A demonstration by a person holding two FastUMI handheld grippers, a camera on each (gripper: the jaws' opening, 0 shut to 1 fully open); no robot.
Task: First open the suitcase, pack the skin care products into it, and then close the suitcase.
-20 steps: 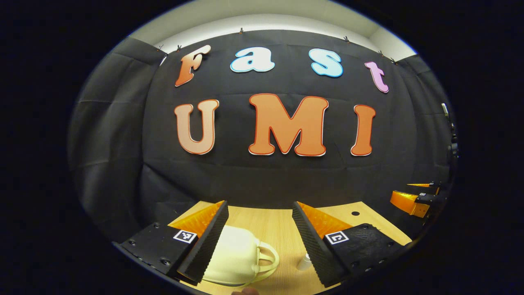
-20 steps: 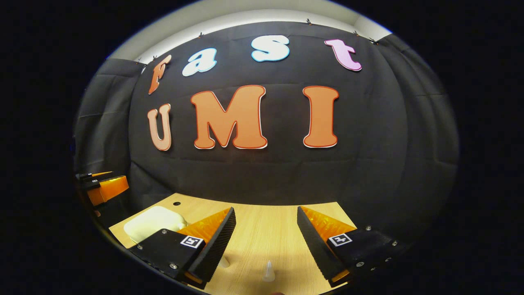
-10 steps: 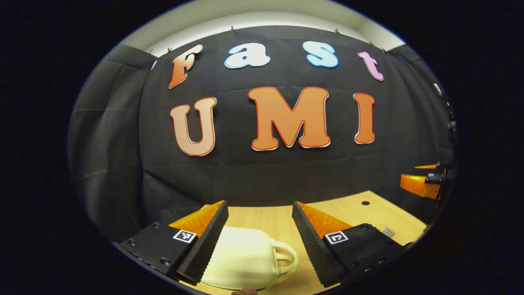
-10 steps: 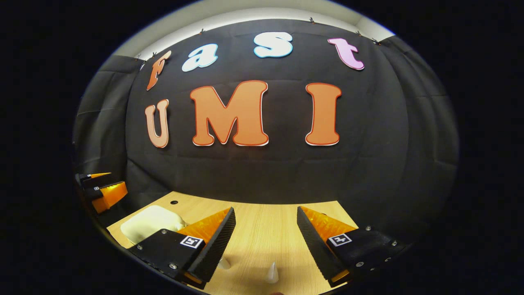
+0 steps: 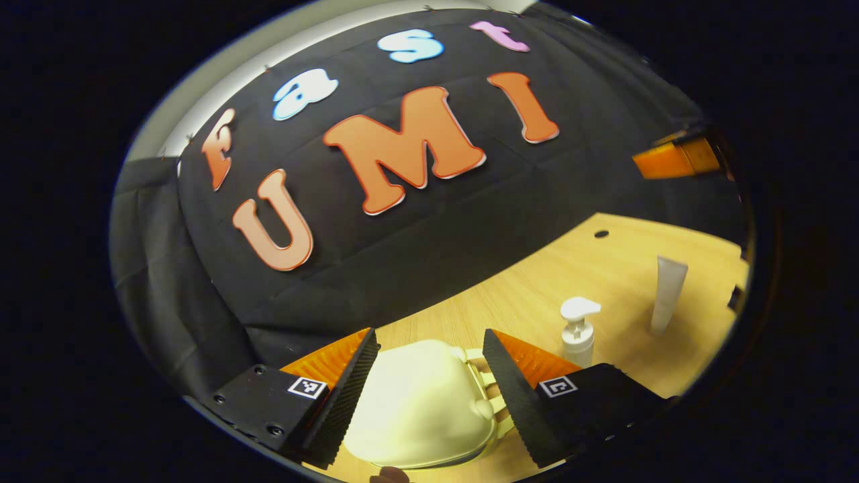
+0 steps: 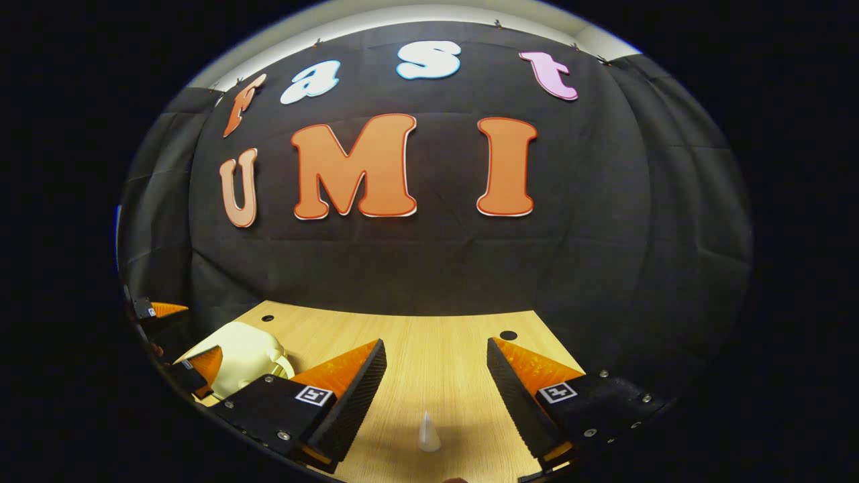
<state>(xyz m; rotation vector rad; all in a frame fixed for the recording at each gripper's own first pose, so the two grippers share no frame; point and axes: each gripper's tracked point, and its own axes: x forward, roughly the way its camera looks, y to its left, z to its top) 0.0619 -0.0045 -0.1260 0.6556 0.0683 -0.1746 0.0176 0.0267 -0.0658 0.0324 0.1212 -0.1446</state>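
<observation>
A small cream suitcase [image 5: 416, 409] lies shut on the wooden table [image 5: 537, 288], its handle [image 5: 478, 376] turned to the right. My left gripper [image 5: 429, 339] is open and tilted, one finger on each side of the case and neither pressing on it. To the right stand a white pump bottle [image 5: 577, 332] and a white tube [image 5: 668, 292]. My right gripper [image 6: 436, 346] is open above the table [image 6: 429, 376], with the tube [image 6: 428, 433] low between its fingers. In the right gripper view the suitcase [image 6: 241, 355] sits far left, with the left gripper [image 6: 198, 365] at it.
Small round holes [image 6: 508, 335] mark the tabletop near its back edge, another one [image 5: 601, 234] beyond the tube. The black cloth wall rises right behind the table. The right gripper [image 5: 678, 157] hangs at the upper right of the left gripper view.
My left gripper has rolled to a tilt and come closer over the suitcase, so the bottle and tube now show beside it. The right gripper has dipped slightly towards the table.
</observation>
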